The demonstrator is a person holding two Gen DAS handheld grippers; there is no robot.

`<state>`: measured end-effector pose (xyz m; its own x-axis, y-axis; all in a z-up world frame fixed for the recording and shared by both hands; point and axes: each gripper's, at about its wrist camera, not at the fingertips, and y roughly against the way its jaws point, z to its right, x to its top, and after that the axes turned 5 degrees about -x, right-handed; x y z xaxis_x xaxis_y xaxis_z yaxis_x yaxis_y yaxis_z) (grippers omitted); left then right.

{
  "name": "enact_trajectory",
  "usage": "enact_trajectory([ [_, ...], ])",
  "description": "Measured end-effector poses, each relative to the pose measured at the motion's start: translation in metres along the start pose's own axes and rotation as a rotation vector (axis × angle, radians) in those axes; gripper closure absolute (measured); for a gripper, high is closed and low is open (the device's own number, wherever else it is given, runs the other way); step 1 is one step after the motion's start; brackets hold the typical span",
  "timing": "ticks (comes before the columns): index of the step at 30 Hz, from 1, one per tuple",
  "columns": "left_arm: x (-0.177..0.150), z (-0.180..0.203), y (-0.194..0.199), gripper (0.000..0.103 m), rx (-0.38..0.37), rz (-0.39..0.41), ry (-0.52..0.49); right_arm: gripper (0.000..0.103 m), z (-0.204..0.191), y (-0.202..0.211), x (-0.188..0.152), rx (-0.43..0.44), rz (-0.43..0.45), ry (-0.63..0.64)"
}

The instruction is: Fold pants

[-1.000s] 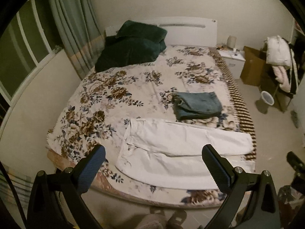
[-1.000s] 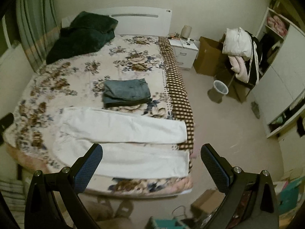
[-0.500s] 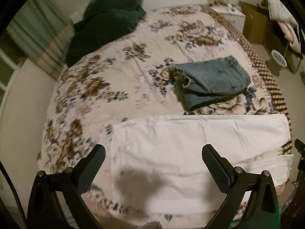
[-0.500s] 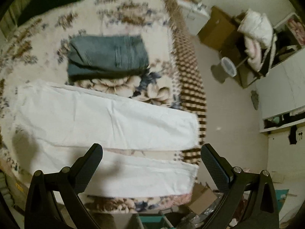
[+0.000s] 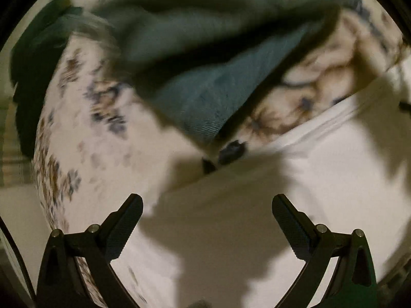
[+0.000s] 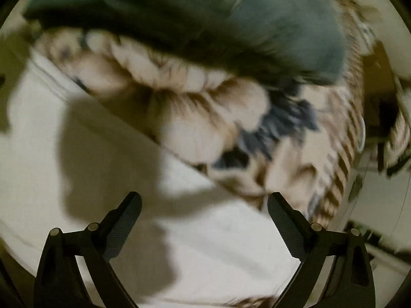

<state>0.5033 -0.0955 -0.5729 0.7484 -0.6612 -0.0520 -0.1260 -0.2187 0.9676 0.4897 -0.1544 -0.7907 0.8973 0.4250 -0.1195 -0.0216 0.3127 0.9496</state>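
White pants [image 5: 321, 159] lie flat across the floral bedspread [image 5: 102, 154], also in the right wrist view [image 6: 218, 243]. My left gripper [image 5: 206, 205] is open, close above the far edge of the upper leg near the waist end. My right gripper [image 6: 204, 205] is open, close above the far edge of the same leg toward the cuff end. Neither holds anything. Both views are blurred by motion, and gripper shadows fall on the white cloth.
Folded blue-grey jeans [image 5: 205, 97] lie just beyond the white pants, also in the right wrist view [image 6: 295, 25]. A dark green pillow [image 5: 28, 89] is at the far left. The bed's checkered edge [image 6: 344, 169] and floor are to the right.
Both grippers have dropped from high above the bed to just above the white pants' far edge. The pants and jeans have not moved. Both grippers stay open.
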Motion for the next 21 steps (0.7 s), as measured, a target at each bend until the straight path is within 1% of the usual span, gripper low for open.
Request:
enact_trajectory([
  [1,0.003,0.002,-0.011,0.002,-0.024,-0.022,-0.031,0.015,-0.001,-0.009,0.004,0.016,-0.002,0.027],
  [2,0.005,0.002,-0.017,0.008,-0.055,-0.028,-0.05,0.027,0.001,-0.016,0.006,0.057,-0.002,0.032],
  [3,0.004,0.001,-0.02,0.013,-0.091,-0.029,-0.056,0.045,0.003,-0.019,0.007,0.104,0.001,0.027],
  [4,0.003,0.0,-0.019,0.034,-0.149,-0.013,-0.051,0.054,0.004,-0.019,0.007,0.162,0.009,0.018],
  [5,0.0,-0.001,-0.016,0.06,-0.201,0.001,-0.046,0.07,0.006,-0.017,0.006,0.185,0.019,0.005],
  [6,-0.003,0.0,-0.011,0.07,-0.225,0.013,-0.052,0.084,0.007,-0.014,0.004,0.195,0.035,-0.005],
  [7,-0.006,0.002,-0.006,0.081,-0.213,0.029,-0.058,0.089,0.008,-0.01,0.001,0.191,0.051,-0.013],
  [8,-0.01,0.003,-0.001,0.087,-0.21,0.042,-0.05,0.09,0.009,-0.005,-0.005,0.183,0.073,-0.03],
  [10,-0.019,-0.001,0.009,0.091,-0.209,0.067,0.008,0.093,0.011,0.003,-0.016,0.177,0.102,-0.046],
  [12,-0.03,-0.005,0.026,0.093,-0.211,0.111,0.067,0.094,0.019,0.019,-0.033,0.185,0.146,-0.09],
  [16,-0.059,-0.01,0.079,0.094,-0.201,0.22,0.197,0.095,0.033,0.059,-0.073,0.189,0.229,-0.153],
  [18,-0.084,-0.012,0.11,0.094,-0.211,0.274,0.268,0.095,0.039,0.082,-0.097,0.193,0.274,-0.178],
  [19,-0.093,-0.007,0.12,0.095,-0.222,0.294,0.298,0.095,0.042,0.096,-0.117,0.199,0.301,-0.2],
  [21,-0.123,0.003,0.144,0.095,-0.232,0.326,0.362,0.095,0.031,0.113,-0.139,0.209,0.34,-0.223],
])
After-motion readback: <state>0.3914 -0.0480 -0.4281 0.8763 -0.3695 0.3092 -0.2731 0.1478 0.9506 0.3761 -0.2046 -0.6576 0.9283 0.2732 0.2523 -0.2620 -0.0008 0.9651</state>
